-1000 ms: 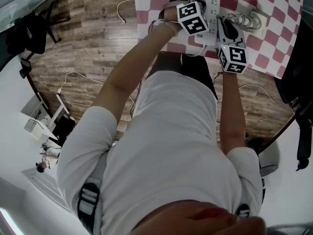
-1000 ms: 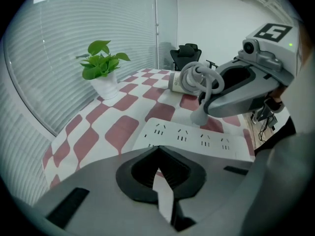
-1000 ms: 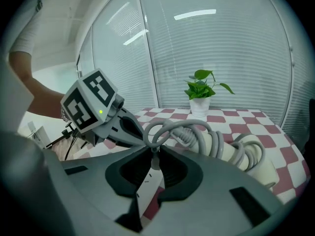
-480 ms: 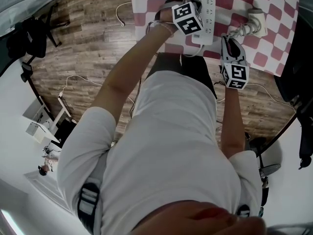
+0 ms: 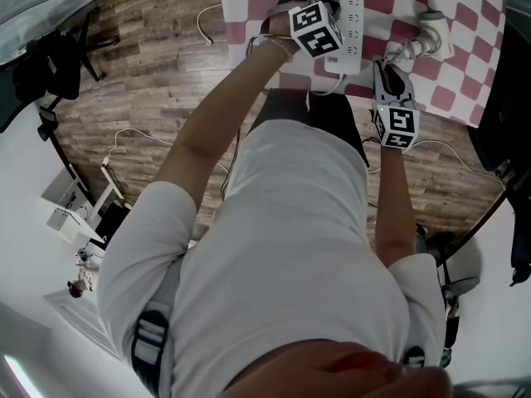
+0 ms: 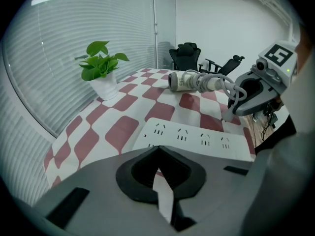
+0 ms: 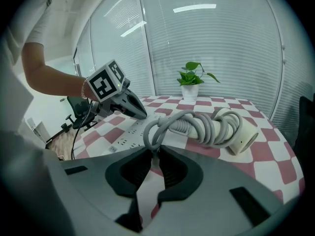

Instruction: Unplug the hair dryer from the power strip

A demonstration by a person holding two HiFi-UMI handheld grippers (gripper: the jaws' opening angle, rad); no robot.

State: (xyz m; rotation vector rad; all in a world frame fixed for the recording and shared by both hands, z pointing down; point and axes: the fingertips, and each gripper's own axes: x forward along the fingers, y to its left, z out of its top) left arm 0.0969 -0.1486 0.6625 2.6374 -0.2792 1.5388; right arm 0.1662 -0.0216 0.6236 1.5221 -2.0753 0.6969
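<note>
— As far as we can see, the hair dryer (image 5: 431, 30) lies on the checkered table (image 5: 469, 2), just beside the power strip (image 5: 353, 23), with its cord (image 7: 182, 122) wound around the body. Do we count it as unplugged?

— We think yes. Every socket that we can see on the strip is bare. The loose end of the cord runs down into the right gripper (image 7: 155, 150), and its jaws are clenched on it. Only a small grey piece shows between them, so we cannot tell if it is the plug itself.

— And the left gripper (image 6: 158, 150)?

— Its jaws are pressed together with nothing between them. The tip sits on the near edge of the strip, or just over it. We judge that it steadies the strip.

— So what is left?

— Little, in our opinion: to lay the cord end on the cloth, away from the strip, and to let go. The potted plant (image 6: 101, 65) stands well apart and does not disturb us.
</note>
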